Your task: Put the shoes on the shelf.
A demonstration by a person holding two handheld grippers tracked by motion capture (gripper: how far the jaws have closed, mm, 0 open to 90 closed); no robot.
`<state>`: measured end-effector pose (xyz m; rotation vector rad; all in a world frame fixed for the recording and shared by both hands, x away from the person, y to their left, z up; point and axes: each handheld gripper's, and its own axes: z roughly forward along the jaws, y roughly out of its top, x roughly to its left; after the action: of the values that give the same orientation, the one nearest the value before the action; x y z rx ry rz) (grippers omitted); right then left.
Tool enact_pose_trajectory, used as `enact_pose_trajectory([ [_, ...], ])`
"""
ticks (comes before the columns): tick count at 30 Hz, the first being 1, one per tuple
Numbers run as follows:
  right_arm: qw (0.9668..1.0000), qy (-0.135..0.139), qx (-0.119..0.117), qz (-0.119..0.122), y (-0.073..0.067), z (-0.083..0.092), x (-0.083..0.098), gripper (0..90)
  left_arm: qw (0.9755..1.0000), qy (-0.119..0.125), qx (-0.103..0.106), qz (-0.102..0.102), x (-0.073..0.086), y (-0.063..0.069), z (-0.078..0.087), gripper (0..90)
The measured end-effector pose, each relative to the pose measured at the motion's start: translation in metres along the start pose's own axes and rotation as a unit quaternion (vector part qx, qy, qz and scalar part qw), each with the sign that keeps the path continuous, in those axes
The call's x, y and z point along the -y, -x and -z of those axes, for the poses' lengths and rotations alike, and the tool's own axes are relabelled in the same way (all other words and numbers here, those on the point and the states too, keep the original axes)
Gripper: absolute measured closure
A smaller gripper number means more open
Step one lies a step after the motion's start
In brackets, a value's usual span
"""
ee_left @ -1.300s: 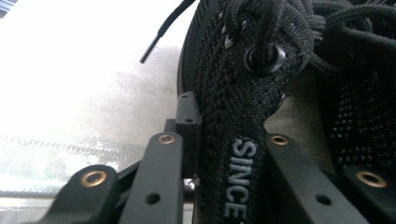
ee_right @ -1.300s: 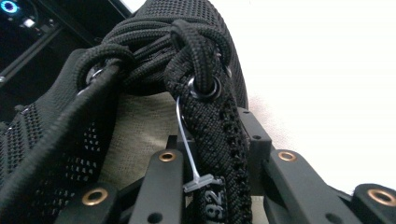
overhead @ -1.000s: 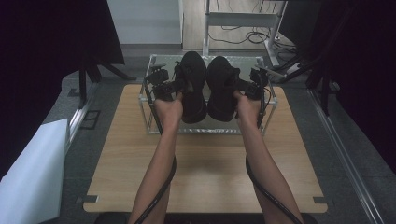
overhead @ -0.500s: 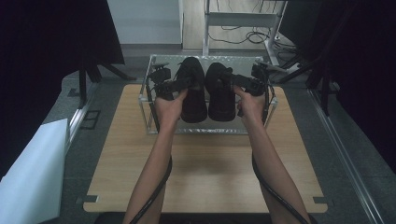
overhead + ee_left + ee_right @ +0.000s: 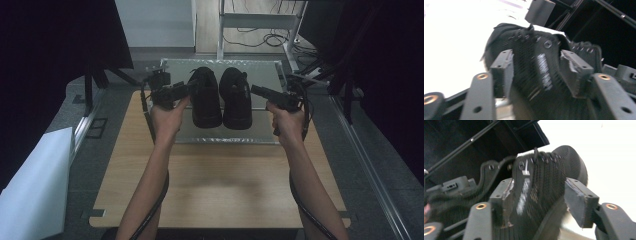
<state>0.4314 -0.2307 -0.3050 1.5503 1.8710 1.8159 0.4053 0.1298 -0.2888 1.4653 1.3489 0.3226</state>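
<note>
Two black mesh lace-up shoes stand side by side, toes toward me, on a metal rack (image 5: 225, 136): the left shoe (image 5: 206, 102) and the right shoe (image 5: 236, 100). My left gripper (image 5: 184, 90) is held just left of the left shoe and points at its side. My right gripper (image 5: 256, 90) is just right of the right shoe. In the left gripper view the left shoe (image 5: 529, 42) fills the gap beyond the open left gripper (image 5: 536, 65). In the right gripper view the right shoe (image 5: 549, 167) lies beyond the open right gripper (image 5: 541, 192). Both pairs of jaws have just been closing a little, pinching nothing.
The rack stands at the far end of a wooden table (image 5: 220, 180), whose near half is bare. A white sheet (image 5: 30, 185) lies off the table's left edge. Dark curtains and metal frame legs flank both sides.
Both hands have drawn back from the shoes and apart, left hand to the left, right hand to the right. The shoes now rest on the rack with the jaws off them.
</note>
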Motion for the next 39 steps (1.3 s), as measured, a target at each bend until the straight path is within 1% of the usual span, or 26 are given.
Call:
enact_pose_trajectory([
  [2, 1.0, -0.002, -0.003, 0.006, 0.003, 0.007, 0.009, 54.2, 0.9999, -0.013, -0.003, -0.01, 0.011, -0.009, 0.003, 58.1],
  [4, 0.9999, -0.006, -0.002, 0.011, 0.004, 0.012, 0.021, 62.7, 0.9993, -0.03, -0.005, -0.02, 0.024, -0.016, 0.002, 65.0],
  [6, 0.9996, -0.018, 0.002, 0.022, 0.005, 0.014, 0.032, 69.3, 0.9989, -0.04, 0.004, -0.025, 0.037, -0.022, -0.001, 71.2],
  [7, 0.9992, -0.024, -0.004, 0.031, 0.003, 0.015, 0.042, 74.3, 0.9984, -0.046, 0.014, -0.03, 0.049, -0.025, -0.004, 75.4],
  [8, 0.9992, -0.024, -0.004, 0.031, 0.003, 0.015, 0.042, 74.3, 0.9984, -0.046, 0.014, -0.03, 0.049, -0.025, -0.004, 76.4],
  [9, 0.9982, -0.025, 0.003, 0.054, 0.0, 0.016, 0.05, 78.3, 0.9983, -0.046, 0.014, -0.032, 0.053, -0.026, -0.005, 77.4],
  [10, 0.9982, -0.025, 0.003, 0.054, 0.0, 0.016, 0.05, 78.3, 0.9984, -0.044, 0.014, -0.034, 0.055, -0.026, -0.007, 77.4],
  [12, 0.9968, -0.023, 0.015, 0.076, -0.003, 0.014, 0.053, 82.6, 0.9985, -0.04, 0.023, -0.031, 0.055, -0.026, -0.01, 78.5],
  [13, 0.9964, -0.02, 0.017, 0.081, -0.004, 0.012, 0.053, 87.3, 0.9984, -0.039, 0.026, -0.033, 0.054, -0.024, -0.012, 81.5],
  [14, 0.9959, -0.021, 0.019, 0.085, -0.005, 0.01, 0.052, 89.6, 0.9983, -0.038, 0.022, -0.038, 0.052, -0.022, -0.014, 84.1],
  [15, 0.9959, -0.021, 0.019, 0.085, -0.005, 0.01, 0.052, 89.6, 0.9981, -0.04, 0.018, -0.042, 0.05, -0.02, -0.016, 84.1],
  [16, 0.9954, -0.02, 0.024, 0.091, -0.005, 0.008, 0.052, 90.0, 0.9979, -0.044, 0.015, -0.046, 0.048, -0.018, -0.018, 87.9],
  [18, 0.9952, -0.019, 0.033, 0.09, -0.005, 0.004, 0.051, 90.0, 0.9976, -0.046, 0.004, -0.051, 0.046, -0.016, -0.021, 89.5],
  [20, 0.9959, -0.015, 0.036, 0.082, -0.003, 0.001, 0.05, 90.0, 0.998, -0.047, 0.005, -0.043, 0.044, -0.018, -0.024, 89.6],
  [21, 0.9961, -0.013, 0.042, 0.076, -0.002, -0.002, 0.05, 90.0, 0.9981, -0.048, 0.007, -0.038, 0.043, -0.02, -0.025, 89.7],
  [22, 0.9961, -0.013, 0.042, 0.076, -0.002, -0.002, 0.05, 90.0, 0.9983, -0.048, 0.006, -0.034, 0.042, -0.02, -0.027, 89.7],
  [24, 0.9958, -0.012, 0.051, 0.075, -0.001, -0.007, 0.049, 90.0, 0.9984, -0.047, 0.001, -0.033, 0.04, -0.021, -0.03, 89.7],
  [25, 0.9959, -0.011, 0.058, 0.069, 0.001, -0.012, 0.047, 90.0, 0.9984, -0.046, -0.004, -0.033, 0.038, -0.021, -0.032, 89.7],
  [26, 0.9959, -0.011, 0.058, 0.069, 0.001, -0.012, 0.047, 90.0, 0.9984, -0.047, -0.005, -0.031, 0.037, -0.021, -0.034, 89.7],
  [28, 0.9955, -0.013, 0.063, 0.069, 0.002, -0.015, 0.046, 90.0, 0.9985, -0.047, -0.001, -0.027, 0.035, -0.023, -0.035, 89.6],
  [29, 0.9959, -0.013, 0.059, 0.067, 0.003, -0.014, 0.046, 90.0, 0.9985, -0.048, 0.003, -0.028, 0.035, -0.024, -0.034, 89.6],
  [31, 0.9963, -0.015, 0.05, 0.069, 0.003, -0.01, 0.047, 90.0, 0.9986, -0.041, 0.006, -0.032, 0.038, -0.023, -0.027, 88.1],
  [33, 0.9972, -0.013, 0.032, 0.067, 0.001, -0.003, 0.049, 90.0, 0.9983, -0.039, 0.015, -0.039, 0.042, -0.021, -0.018, 85.1],
  [36, 0.9977, -0.015, 0.003, 0.066, -0.004, 0.012, 0.053, 89.0, 0.9978, -0.035, 0.04, -0.041, 0.05, -0.016, -0.001, 81.3],
  [38, 0.9972, -0.02, -0.008, 0.072, -0.01, 0.019, 0.057, 88.6, 0.9967, -0.035, 0.054, -0.05, 0.055, -0.012, 0.01, 79.3],
  [39, 0.9969, -0.021, -0.012, 0.074, -0.012, 0.022, 0.059, 88.7, 0.9962, -0.037, 0.057, -0.054, 0.057, -0.009, 0.014, 79.1],
])
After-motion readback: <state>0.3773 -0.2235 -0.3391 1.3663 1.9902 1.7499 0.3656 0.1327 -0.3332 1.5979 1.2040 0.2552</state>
